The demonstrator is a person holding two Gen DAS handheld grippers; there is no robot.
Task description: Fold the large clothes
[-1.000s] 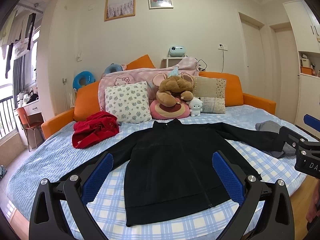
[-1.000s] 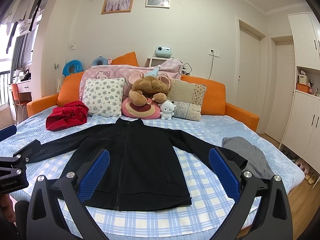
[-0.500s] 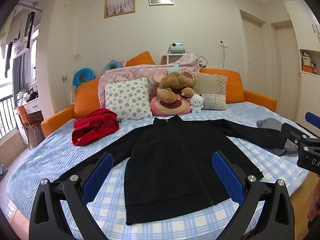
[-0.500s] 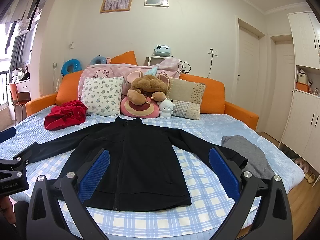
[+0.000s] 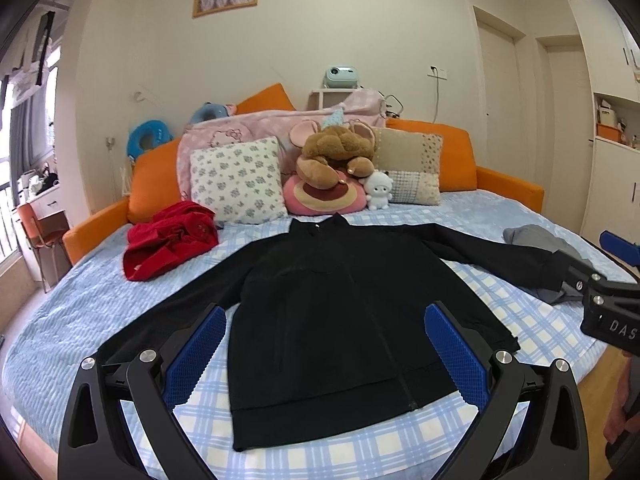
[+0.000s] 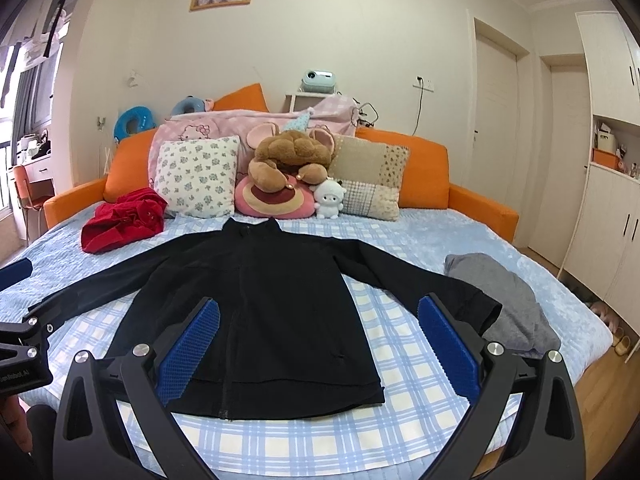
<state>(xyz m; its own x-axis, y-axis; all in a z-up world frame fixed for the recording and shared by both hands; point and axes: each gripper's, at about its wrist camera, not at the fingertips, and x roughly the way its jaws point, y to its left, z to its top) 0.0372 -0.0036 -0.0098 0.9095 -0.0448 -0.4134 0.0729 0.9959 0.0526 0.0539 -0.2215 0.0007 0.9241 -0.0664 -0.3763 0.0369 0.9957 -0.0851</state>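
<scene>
A black zip jacket lies flat and face up on the blue checked bed, sleeves spread to both sides, collar toward the pillows. It also shows in the right wrist view. My left gripper is open and empty, held above the jacket's hem near the bed's front edge. My right gripper is open and empty, also above the hem. The right gripper's body shows at the right edge of the left wrist view, near the right sleeve cuff.
A red garment lies at the back left of the bed and a grey garment at the right, under the sleeve end. Pillows and plush toys line the orange headboard. Wood floor and white cupboards are to the right.
Both grippers have tilted slightly, so the room sits a little lower in view. The jacket has not moved and both grippers stay open.
</scene>
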